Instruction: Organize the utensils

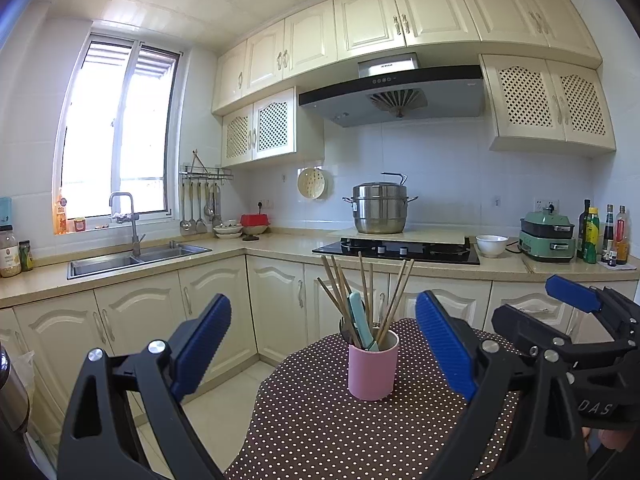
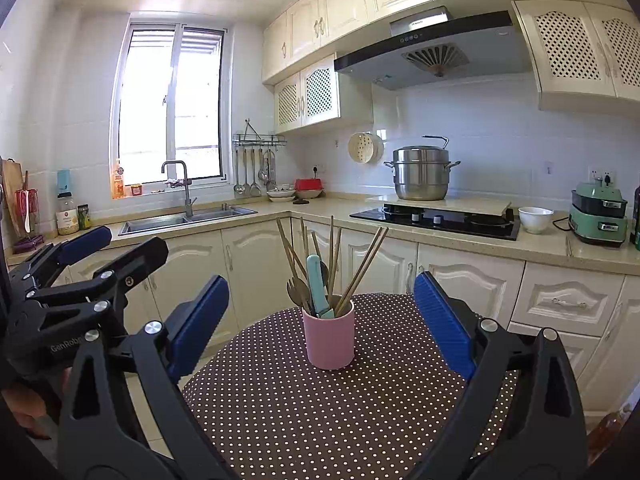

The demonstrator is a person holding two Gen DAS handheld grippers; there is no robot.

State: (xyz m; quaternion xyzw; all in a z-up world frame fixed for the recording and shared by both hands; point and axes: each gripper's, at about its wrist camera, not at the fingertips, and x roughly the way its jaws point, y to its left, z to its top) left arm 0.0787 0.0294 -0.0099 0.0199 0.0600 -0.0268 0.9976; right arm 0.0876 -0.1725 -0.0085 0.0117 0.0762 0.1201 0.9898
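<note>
Pink cup (image 1: 373,366) upright on dotted table (image 1: 320,432), holding chopsticks (image 1: 394,294), knife (image 1: 360,320), spoon (image 2: 298,290). Left gripper (image 1: 322,350) and right gripper (image 2: 322,326) gape empty. Fits sorted or pre-sort; any grasp: one stick, avoid tipping.

Each hand-held gripper, left (image 1: 323,350) and right (image 2: 321,322), has a black plastic frame with triangular cut-outs and silver screws. The fingers (image 1: 200,346) carry blue ribbed pads. White lettering, perhaps "GenRobot", is printed on one body.
</note>
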